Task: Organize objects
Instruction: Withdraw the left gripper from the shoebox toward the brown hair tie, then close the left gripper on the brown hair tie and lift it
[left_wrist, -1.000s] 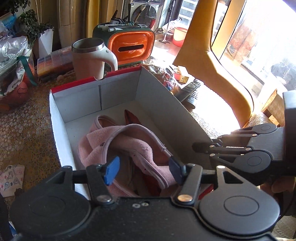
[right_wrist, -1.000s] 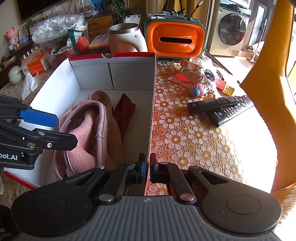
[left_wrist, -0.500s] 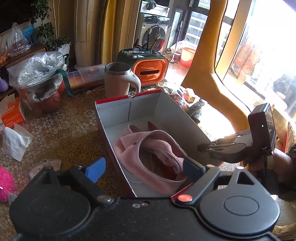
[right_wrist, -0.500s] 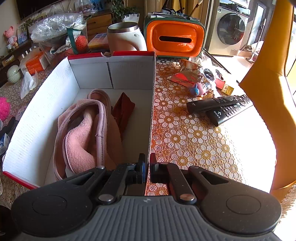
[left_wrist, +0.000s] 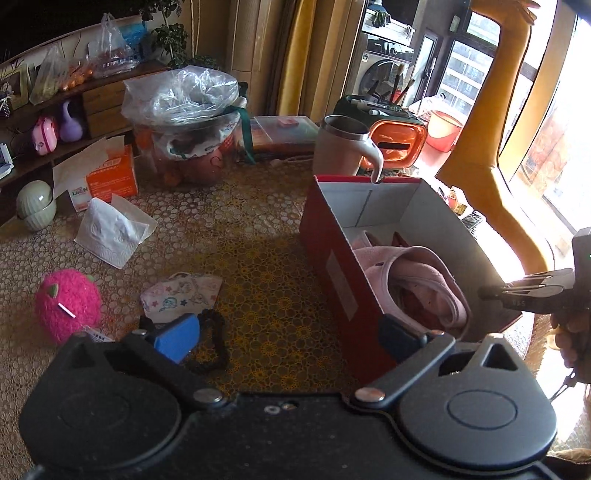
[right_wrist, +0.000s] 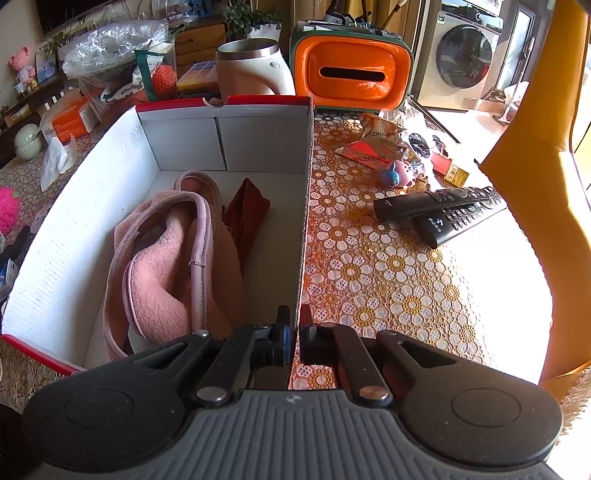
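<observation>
Since a moment ago my left tongs (left_wrist: 284, 341) have come out of the red box (left_wrist: 334, 269) and swung off to its left side, over the table cloth (left_wrist: 258, 236). Their jaws have just been opening, and now they stand wide with nothing between them. Back then they were over the pink slipper (left_wrist: 413, 280), and it now lies in the box, next to a dark red cloth (right_wrist: 245, 214) that sits by the box's right wall.

My right tongs (right_wrist: 291, 338) have not moved. They are pinched tight on the right wall of the box, at the near end, one finger inside and one outside. From my left view I can see them at the box's far side, held by a hand (left_wrist: 570, 336).

Just left of the box, near my blue finger pad (left_wrist: 177, 338), lies a string of black beads (left_wrist: 216, 343). A face mask (left_wrist: 181, 297) with little drawings lies a bit farther left of the box, touching the beads or just beside them. A fuzzy pink ball (left_wrist: 68, 304) sits well left of the box, and a white tissue (left_wrist: 112, 230) is near it.

Behind the box stand a cream mug (right_wrist: 251, 68) and an orange tissue holder (right_wrist: 351, 74). Right of the box lie two black remotes (right_wrist: 439, 212), one across the other, and a small pink toy (right_wrist: 400, 173).
</observation>
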